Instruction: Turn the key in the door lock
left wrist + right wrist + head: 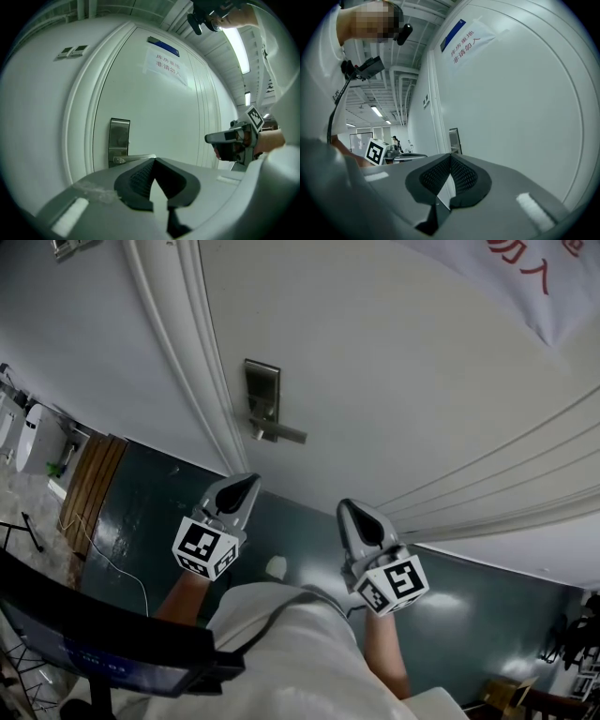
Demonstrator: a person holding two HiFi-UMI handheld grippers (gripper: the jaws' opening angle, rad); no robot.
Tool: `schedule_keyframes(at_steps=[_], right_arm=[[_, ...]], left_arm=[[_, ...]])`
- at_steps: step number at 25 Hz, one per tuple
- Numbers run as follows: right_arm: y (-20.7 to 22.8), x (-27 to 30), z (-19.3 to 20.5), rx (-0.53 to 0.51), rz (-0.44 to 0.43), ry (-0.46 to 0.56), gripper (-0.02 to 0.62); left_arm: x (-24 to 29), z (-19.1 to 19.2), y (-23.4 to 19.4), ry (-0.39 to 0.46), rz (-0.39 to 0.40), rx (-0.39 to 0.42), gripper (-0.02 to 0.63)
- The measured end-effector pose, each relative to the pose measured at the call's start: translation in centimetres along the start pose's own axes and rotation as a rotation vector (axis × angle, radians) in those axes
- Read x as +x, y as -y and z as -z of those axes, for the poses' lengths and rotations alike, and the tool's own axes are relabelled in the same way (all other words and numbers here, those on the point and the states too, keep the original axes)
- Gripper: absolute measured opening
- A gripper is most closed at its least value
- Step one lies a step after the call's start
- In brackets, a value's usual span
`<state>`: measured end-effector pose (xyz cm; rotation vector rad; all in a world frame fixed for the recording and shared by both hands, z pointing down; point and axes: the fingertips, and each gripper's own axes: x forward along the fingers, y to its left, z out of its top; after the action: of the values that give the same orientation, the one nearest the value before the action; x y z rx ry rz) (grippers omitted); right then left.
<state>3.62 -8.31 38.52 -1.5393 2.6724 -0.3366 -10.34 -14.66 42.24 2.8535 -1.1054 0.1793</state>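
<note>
The grey left gripper [246, 482] and grey right gripper [352, 510] hang before the white door [403, 371], jaws pressed together on nothing; the brushed-metal lock plate with lever handle [262, 395] sits above the left one, untouched.

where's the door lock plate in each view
Head view: lock plate upper left of centre, on the door.
Left gripper view: lock plate left of centre, low on the door.
Right gripper view: lock plate a narrow edge-on strip at centre.
Shared landmark: the paper notice on the door, in all three.
</note>
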Motion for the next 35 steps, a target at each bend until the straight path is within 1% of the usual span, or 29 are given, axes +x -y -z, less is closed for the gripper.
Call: schedule_keyframes(at_steps=[5, 8, 14, 18, 21, 23, 25, 27, 30, 31, 32, 35], right_arm=[[-0.1, 1.5, 0.5, 0.013, 0.006, -0.001, 0.006], [-0.3, 2.2, 0.9, 0.016, -0.004, -0.007, 0.006], [0.3, 3.4, 0.4, 0.010, -0.030, -0.002, 0.006], [1.2, 3.7, 0.1, 0.008, -0.054, -0.005, 0.006], [1.8, 3.7, 0.1, 0.005, -0.083, -0.020, 0.008], [2.2, 3.8, 0.0, 0.001, -0.102, -0.028, 0.006], [2.6, 3.8, 0.0, -0.003, -0.118, -0.037, 0.006], [3.0, 3.9, 0.0, -0.011, -0.132, -0.048, 0.008], [3.6, 4.0, 0.1, -0.020, -0.147, -0.058, 0.006], [3.8, 4.1, 0.1, -0.023, -0.150, -0.061, 0.006], [3.9, 4.1, 0.2, -0.024, -0.152, -0.063, 0.006], [4.2, 4.1, 0.5, -0.025, -0.153, -0.074, 0.006]], left_arm=[[0.3, 0.5, -1.0, -0.014, 0.016, 0.009, 0.006], [0.3, 0.7, -1.7, -0.020, 0.006, 0.024, 0.006], [0.5, 1.1, -3.5, -0.017, -0.074, 0.055, 0.006], [1.2, 1.8, -3.8, -0.053, -0.123, 0.130, 0.008], [2.1, 2.2, -3.8, -0.080, -0.160, 0.209, 0.009], [2.7, 2.8, -4.0, -0.106, -0.192, 0.284, 0.018], [3.2, 4.2, -4.6, -0.143, -0.238, 0.365, 0.023], [3.7, 5.4, -5.4, -0.180, -0.277, 0.454, 0.044], [4.6, 6.2, -6.9, -0.228, -0.324, 0.629, 0.050], [5.0, 6.4, -7.3, -0.238, -0.337, 0.676, 0.061], [5.4, 6.6, -7.7, -0.249, -0.346, 0.718, 0.060], [6.8, 7.6, -8.5, -0.300, -0.346, 0.824, 0.092]])
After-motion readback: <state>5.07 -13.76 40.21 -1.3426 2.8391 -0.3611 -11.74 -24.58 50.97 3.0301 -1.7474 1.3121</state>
